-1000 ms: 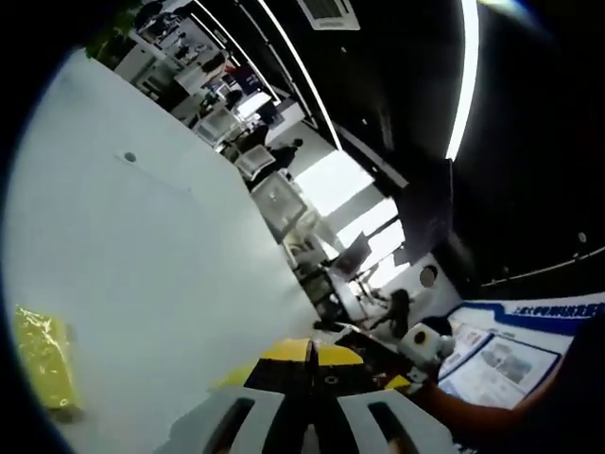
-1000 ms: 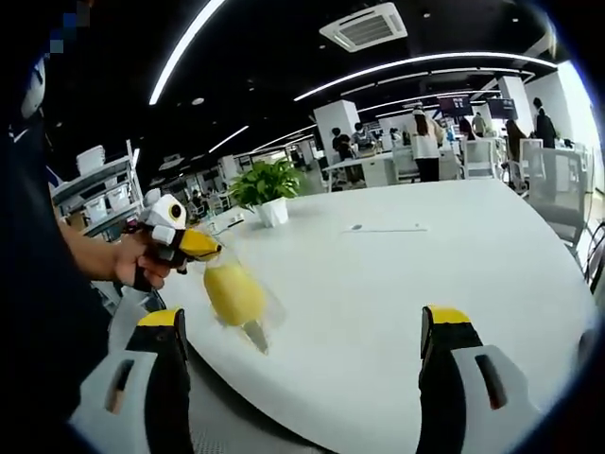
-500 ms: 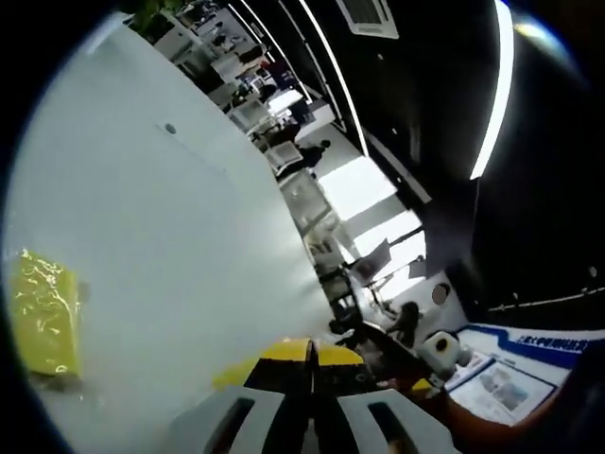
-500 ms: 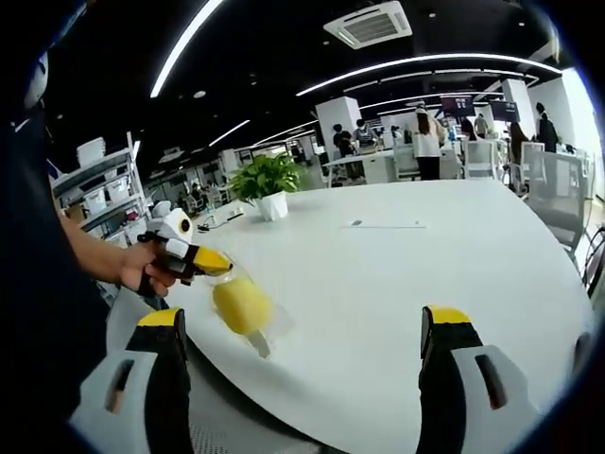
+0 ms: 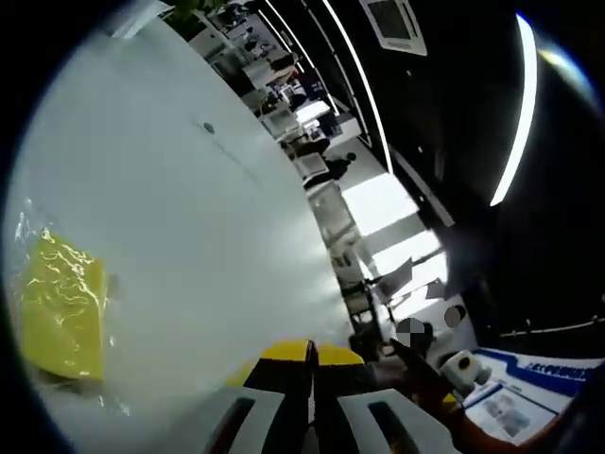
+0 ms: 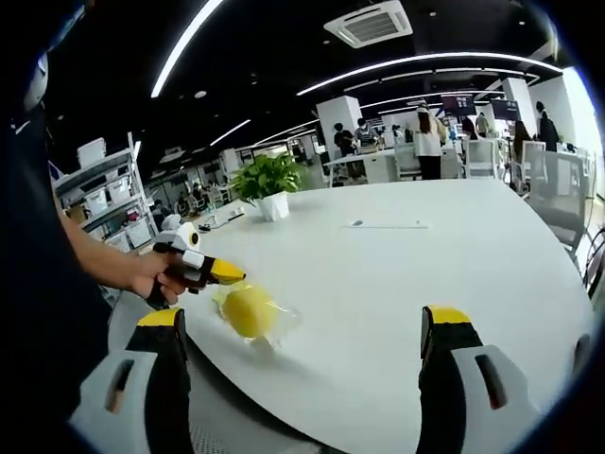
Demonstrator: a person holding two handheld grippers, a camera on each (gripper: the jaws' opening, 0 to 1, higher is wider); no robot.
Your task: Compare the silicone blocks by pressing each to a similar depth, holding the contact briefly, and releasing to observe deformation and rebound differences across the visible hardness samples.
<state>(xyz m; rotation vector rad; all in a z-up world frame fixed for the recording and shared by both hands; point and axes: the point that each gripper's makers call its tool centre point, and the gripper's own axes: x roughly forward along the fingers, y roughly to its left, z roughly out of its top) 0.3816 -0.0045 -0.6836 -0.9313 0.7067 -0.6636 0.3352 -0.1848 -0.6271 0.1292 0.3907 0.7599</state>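
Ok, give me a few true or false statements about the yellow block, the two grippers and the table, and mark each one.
1. The yellow silicone block in clear wrap lies on the round white table. True.
2. The right gripper is shut on the block. False: its jaws stand wide apart, with nothing between them.
3. The left gripper has its yellow tips beside the block. True.
4. A potted green plant stands on the table's far side. True.
5. The left gripper's jaws are wide open. False: they are closed together.

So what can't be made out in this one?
- Left gripper, right gripper view: whether its tips touch the yellow block; too small.
- Yellow block, left gripper view: its wrapping glares and its left end blurs toward the edge.
- Other samples: none identifiable on the white table.
- Right gripper: tips only, rest cut off below.
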